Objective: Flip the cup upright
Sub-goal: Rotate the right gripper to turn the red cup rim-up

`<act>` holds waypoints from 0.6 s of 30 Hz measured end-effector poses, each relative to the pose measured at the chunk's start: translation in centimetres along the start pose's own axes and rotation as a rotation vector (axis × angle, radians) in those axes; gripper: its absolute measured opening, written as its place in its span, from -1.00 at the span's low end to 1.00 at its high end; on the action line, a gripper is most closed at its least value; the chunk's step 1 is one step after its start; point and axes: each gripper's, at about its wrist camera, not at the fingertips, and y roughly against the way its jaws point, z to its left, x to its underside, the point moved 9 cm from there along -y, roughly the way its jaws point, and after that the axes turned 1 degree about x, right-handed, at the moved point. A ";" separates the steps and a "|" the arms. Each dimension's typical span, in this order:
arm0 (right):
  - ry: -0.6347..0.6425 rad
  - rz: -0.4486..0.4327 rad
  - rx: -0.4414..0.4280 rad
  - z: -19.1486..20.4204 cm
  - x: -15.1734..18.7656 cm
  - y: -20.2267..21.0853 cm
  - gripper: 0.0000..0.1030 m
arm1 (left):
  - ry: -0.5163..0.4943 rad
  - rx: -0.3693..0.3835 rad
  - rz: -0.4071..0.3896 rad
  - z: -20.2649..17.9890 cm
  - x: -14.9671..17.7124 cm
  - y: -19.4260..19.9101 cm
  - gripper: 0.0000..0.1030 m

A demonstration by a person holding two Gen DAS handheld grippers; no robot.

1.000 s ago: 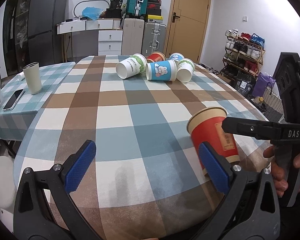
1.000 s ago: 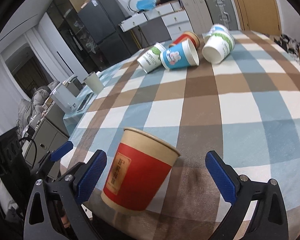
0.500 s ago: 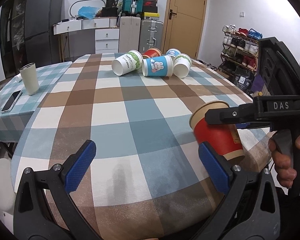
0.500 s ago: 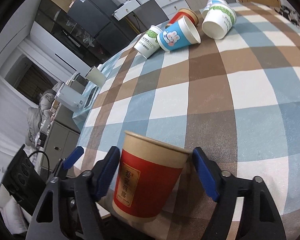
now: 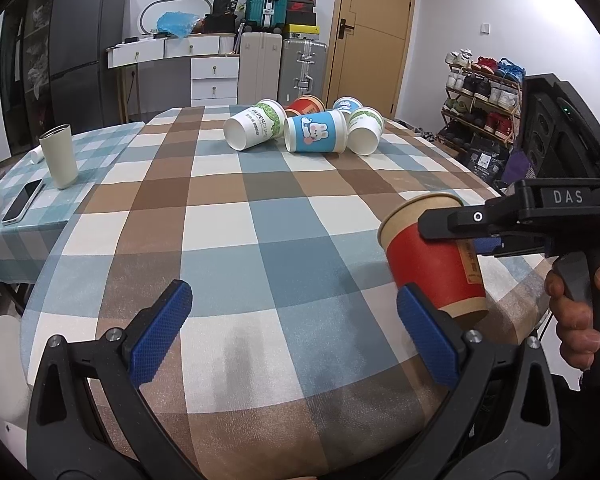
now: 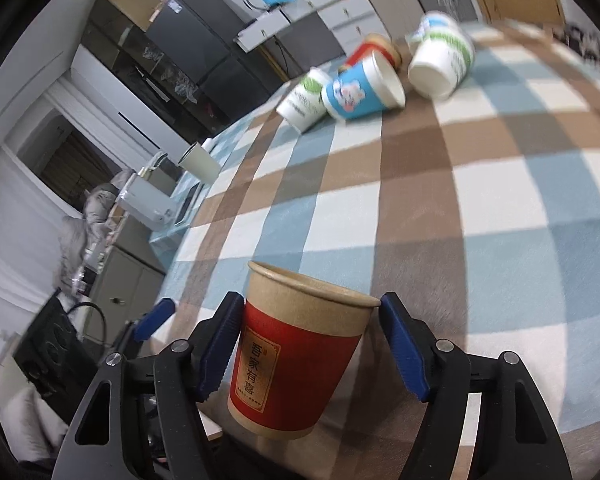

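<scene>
A red and tan paper cup [image 5: 436,258] stands mouth up, tilted a little, near the table's front right edge. My right gripper [image 6: 312,348] is shut on this cup [image 6: 296,360], its blue pads at the cup's upper sides. The right gripper also shows in the left wrist view [image 5: 480,228] at the cup's rim. My left gripper [image 5: 292,336] is open and empty, low over the checked tablecloth [image 5: 228,240], its right pad just in front of the cup.
Several paper cups lie on their sides at the far end: white-green [image 5: 252,130], blue rabbit [image 5: 316,134], red [image 5: 306,106], another white-green [image 5: 366,130]. A cream tumbler [image 5: 60,156] and phone [image 5: 22,202] sit on the side table left. A shoe rack [image 5: 484,96] stands right.
My right gripper has closed from open onto the red cup. The right wrist view has swung and blurred. The left gripper has stayed open and nearly still.
</scene>
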 end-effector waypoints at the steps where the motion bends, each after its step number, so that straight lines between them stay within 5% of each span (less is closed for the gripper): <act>1: 0.018 -0.021 0.011 0.0 -0.1 0.2 0.38 | -0.001 -0.001 0.001 0.0 0.0 0.0 0.98; 7: 0.181 -0.206 0.147 0.2 -1.0 1.8 0.38 | 0.000 -0.001 0.001 0.0 0.0 0.0 0.99; 18: 0.350 -0.393 0.298 1.1 -2.2 2.6 0.38 | 0.002 -0.001 -0.001 0.0 0.0 -0.1 0.99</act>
